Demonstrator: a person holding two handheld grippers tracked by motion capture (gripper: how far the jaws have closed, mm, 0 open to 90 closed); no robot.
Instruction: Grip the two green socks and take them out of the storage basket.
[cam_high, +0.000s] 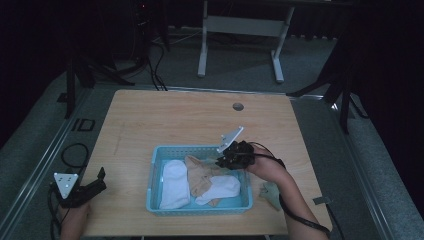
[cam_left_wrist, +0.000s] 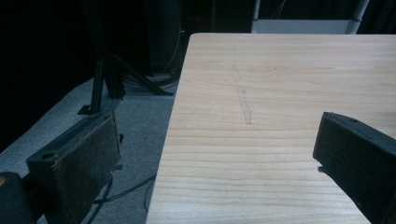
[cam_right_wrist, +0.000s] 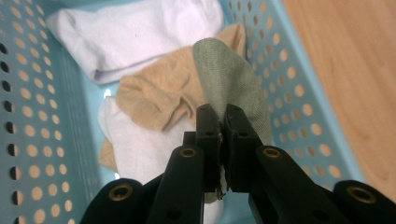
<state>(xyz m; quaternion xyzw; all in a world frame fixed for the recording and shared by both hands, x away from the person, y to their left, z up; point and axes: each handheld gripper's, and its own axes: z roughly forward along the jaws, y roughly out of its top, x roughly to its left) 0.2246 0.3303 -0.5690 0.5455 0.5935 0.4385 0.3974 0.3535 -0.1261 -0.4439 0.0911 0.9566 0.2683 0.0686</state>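
A light blue perforated basket (cam_high: 200, 208) stands at the table's near middle. It holds a white sock (cam_high: 175, 183), a beige sock (cam_high: 200, 176) and another white sock (cam_high: 221, 187). My right gripper (cam_high: 220, 161) hangs over the basket's far right corner. In the right gripper view it (cam_right_wrist: 219, 117) is shut on a grey-green sock (cam_right_wrist: 229, 74), which drapes over the beige sock (cam_right_wrist: 154, 98) against the basket wall (cam_right_wrist: 299, 93). My left gripper (cam_high: 100, 179) rests at the table's near left edge, open (cam_left_wrist: 215, 158), with nothing between its jaws.
Another grey-green sock (cam_high: 270, 193) lies on the table just right of the basket, beside the right forearm. A round hole (cam_high: 238, 106) sits near the table's far edge. Stand legs and cables occupy the floor to the left.
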